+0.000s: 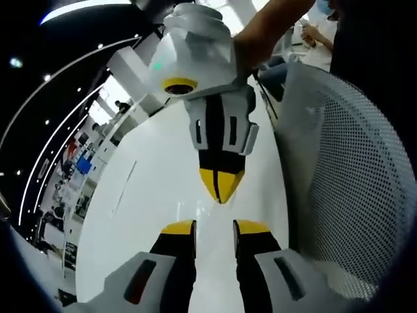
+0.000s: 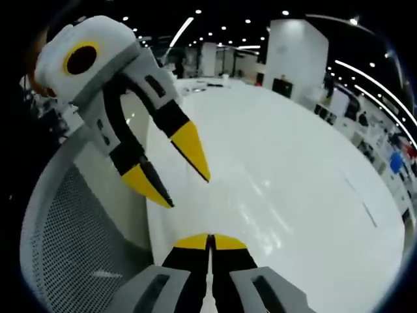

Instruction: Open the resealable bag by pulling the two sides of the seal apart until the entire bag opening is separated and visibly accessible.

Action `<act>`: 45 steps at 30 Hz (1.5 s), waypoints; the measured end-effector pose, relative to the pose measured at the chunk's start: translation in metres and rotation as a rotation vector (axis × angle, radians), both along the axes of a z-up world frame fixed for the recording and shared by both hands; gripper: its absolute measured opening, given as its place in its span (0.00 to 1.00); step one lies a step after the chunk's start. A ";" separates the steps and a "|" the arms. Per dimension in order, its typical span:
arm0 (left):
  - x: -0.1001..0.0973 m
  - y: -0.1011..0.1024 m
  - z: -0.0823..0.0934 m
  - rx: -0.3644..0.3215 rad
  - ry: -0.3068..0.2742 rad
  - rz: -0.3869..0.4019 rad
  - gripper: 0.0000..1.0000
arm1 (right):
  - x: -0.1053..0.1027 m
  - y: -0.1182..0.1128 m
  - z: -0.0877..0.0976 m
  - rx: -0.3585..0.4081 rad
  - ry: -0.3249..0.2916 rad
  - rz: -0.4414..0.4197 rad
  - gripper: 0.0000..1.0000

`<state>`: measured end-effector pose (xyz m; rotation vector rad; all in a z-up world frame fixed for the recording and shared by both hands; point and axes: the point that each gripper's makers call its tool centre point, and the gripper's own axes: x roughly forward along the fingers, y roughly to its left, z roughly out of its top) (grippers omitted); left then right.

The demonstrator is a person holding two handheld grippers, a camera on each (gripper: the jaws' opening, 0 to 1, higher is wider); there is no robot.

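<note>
The two grippers face each other tip to tip over the near edge of the white tabletop point(image 1: 150, 195), and that is the relation the coming move turns on. In the left gripper view, the left gripper point(image 1: 215, 228) rises from the bottom with its jaws parted, a clear gap between the yellow tips. The right gripper point(image 1: 220, 189) points straight back at that gap from above, just short of it, with its jaws pressed together into one point. The person's forearm point(image 1: 273, 26) leads away behind it.

The right gripper view agrees. The right gripper point(image 2: 210, 242) has its yellow tips clenched, with nothing visible between them. The left gripper point(image 2: 172, 173) comes in from the upper left with its jaws spread, held above the tabletop point(image 2: 293, 169).

I cannot tell where the resealable bag lies, so I cannot give the line of its seal or which gripper is nearer to it (a thin clear film could be lost against the glossy white). A mesh chair back point(image 1: 352, 163) stands just beside the tabletop edge, close under both grippers.

My judgement is that the pull has not begun. Each set of jaws first needs one side of the seal, and the right jaws must release before they can take theirs.
</note>
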<state>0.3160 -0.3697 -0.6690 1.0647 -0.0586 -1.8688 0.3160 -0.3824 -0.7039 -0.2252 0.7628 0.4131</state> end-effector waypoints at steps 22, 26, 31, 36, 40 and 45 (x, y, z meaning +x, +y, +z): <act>0.007 -0.004 -0.017 0.049 -0.042 0.031 0.00 | 0.025 -0.003 0.044 -0.010 -0.113 -0.031 0.00; 0.008 -0.005 -0.015 0.042 -0.039 0.035 0.00 | 0.030 -0.009 0.053 -0.022 -0.145 -0.061 0.00; 0.009 -0.006 -0.014 0.036 -0.034 0.042 0.00 | 0.037 -0.017 0.069 -0.040 -0.195 -0.091 0.00; 0.011 -0.009 -0.010 0.018 -0.028 0.053 0.00 | 0.046 -0.022 0.095 -0.033 -0.272 -0.122 0.00; 0.015 -0.016 0.000 -0.022 -0.045 0.067 0.00 | 0.052 -0.026 0.122 -0.080 -0.340 -0.124 0.00; 0.025 -0.029 0.018 -0.089 -0.095 0.087 0.00 | 0.058 -0.028 0.147 -0.141 -0.401 -0.112 0.00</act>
